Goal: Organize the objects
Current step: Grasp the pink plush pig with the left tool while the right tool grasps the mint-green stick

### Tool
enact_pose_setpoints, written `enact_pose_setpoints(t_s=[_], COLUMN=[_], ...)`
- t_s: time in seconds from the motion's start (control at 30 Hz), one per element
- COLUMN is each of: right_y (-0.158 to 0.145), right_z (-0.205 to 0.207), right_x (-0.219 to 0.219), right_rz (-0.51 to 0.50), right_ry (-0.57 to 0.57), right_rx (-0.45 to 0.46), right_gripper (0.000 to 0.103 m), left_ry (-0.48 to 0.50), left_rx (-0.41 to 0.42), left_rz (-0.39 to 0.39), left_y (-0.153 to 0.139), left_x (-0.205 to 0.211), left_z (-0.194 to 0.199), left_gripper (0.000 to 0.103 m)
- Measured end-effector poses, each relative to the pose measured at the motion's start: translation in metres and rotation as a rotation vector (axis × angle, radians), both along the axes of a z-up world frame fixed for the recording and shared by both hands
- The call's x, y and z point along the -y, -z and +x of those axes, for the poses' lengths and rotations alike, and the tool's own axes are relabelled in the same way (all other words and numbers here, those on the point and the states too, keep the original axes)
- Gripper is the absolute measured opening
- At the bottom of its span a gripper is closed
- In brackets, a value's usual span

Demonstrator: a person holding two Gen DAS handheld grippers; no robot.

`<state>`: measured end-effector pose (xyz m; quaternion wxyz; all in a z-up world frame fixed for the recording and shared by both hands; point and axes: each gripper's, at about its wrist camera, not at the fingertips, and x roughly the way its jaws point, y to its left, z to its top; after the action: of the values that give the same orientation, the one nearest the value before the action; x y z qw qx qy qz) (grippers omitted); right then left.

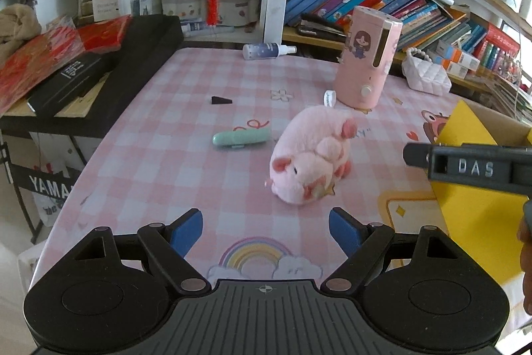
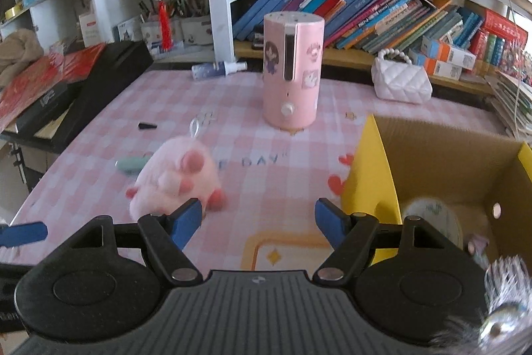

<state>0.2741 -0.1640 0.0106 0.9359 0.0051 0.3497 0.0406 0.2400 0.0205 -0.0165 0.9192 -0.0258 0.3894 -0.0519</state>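
Note:
A pink plush pig [image 1: 311, 157] lies on the pink checked tablecloth [image 1: 166, 155], just beyond my left gripper [image 1: 266, 230], which is open with nothing between its blue pads. In the right wrist view the pig [image 2: 176, 180] sits ahead and left of my right gripper [image 2: 257, 220], also open and empty. A mint green tube [image 1: 241, 138] lies left of the pig. A yellow cardboard box [image 2: 449, 162] stands open at the right, with a round whitish item [image 2: 432, 218] inside. The right gripper's body [image 1: 472, 168] shows at the left view's right edge.
A tall pink cylinder [image 2: 292, 72] stands behind the pig. A white quilted purse [image 2: 400, 79] and a spray bottle [image 1: 266, 50] lie near the bookshelf. A small black wedge [image 1: 221, 100] rests on the cloth. A black keyboard case [image 1: 133, 62] borders the left side.

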Motion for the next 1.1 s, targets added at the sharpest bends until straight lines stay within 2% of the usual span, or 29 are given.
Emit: enact_pose_setpoints(t_s=[0.5, 0.8, 0.87, 0.9, 1.0, 1.1], right_y=[-0.001, -0.002, -0.002, -0.002, -0.002, 0.0], right_z=[0.056, 0.069, 0.07, 0.07, 0.071, 0.074], right_x=[0.006, 0.003, 0.001, 0.0, -0.006, -0.013], right_rz=[0.019, 0.019, 0.02, 0.02, 0.022, 0.032], right_ry=[-0.009, -0.026, -0.036, -0.043, -0.067, -0.086], right_rx=[-0.005, -0.007, -0.008, -0.009, -0.01, -0.018], right_gripper=[0.076, 0.078, 0.079, 0.079, 0.079, 0.079], left_ry=[0.05, 0.135, 0.149, 0.162, 0.187, 0.135], left_rx=[-0.013, -0.011, -0.007, 0.0, 0.023, 0.007], left_rz=[0.016, 0.081, 0.087, 0.092, 0.069, 0.025], left_y=[0.021, 0.042, 0.046, 0.047, 0.045, 0.04], left_x=[0.03, 0.06, 0.063, 0.063, 0.057, 0.035], left_z=[0.056, 0.099, 0.102, 0.101, 0.09, 0.075], left_gripper=[0.085, 0.085, 0.082, 0.075, 0.064, 0.062])
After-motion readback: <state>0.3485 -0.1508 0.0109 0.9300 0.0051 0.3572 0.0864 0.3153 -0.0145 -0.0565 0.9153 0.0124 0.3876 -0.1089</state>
